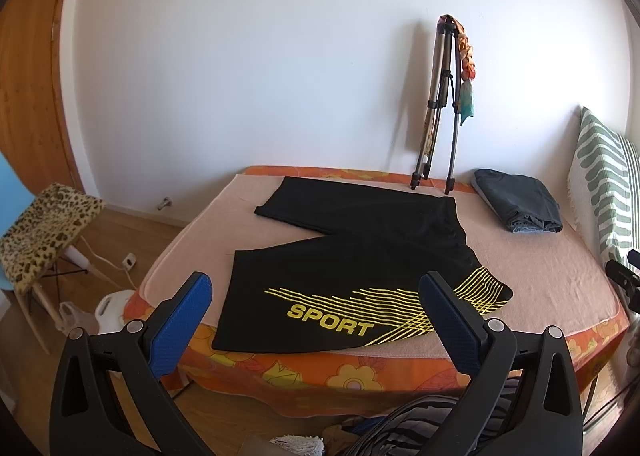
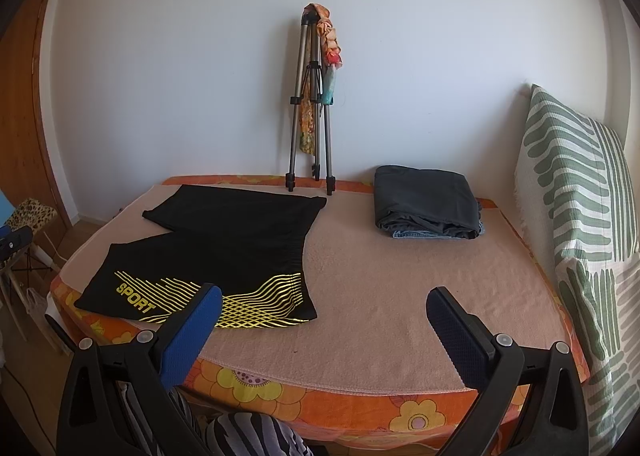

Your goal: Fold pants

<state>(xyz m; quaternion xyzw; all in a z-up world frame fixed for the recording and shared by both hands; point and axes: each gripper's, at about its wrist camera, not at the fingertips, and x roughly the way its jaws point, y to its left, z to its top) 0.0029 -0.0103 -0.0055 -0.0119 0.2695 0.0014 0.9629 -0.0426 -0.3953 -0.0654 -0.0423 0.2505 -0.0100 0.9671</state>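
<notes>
Hovering off bed (image 2: 360, 296) edge, left gripper (image 1: 316, 296) and right gripper (image 2: 324, 310) both spread, empty. Pants (image 1: 360, 256) lying flat, unfolded. Probably pinching waistband corner and hem together, folding leg over leg.

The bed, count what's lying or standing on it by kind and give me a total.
Black SPORT shorts, spread flat: 1
Folded dark grey garment, on top of the stack: 1
Folded denim piece under it, only an edge showing: 1
Tripod with a scarf hung on it: 1
Green-striped pillow: 1
Total: 5
</notes>
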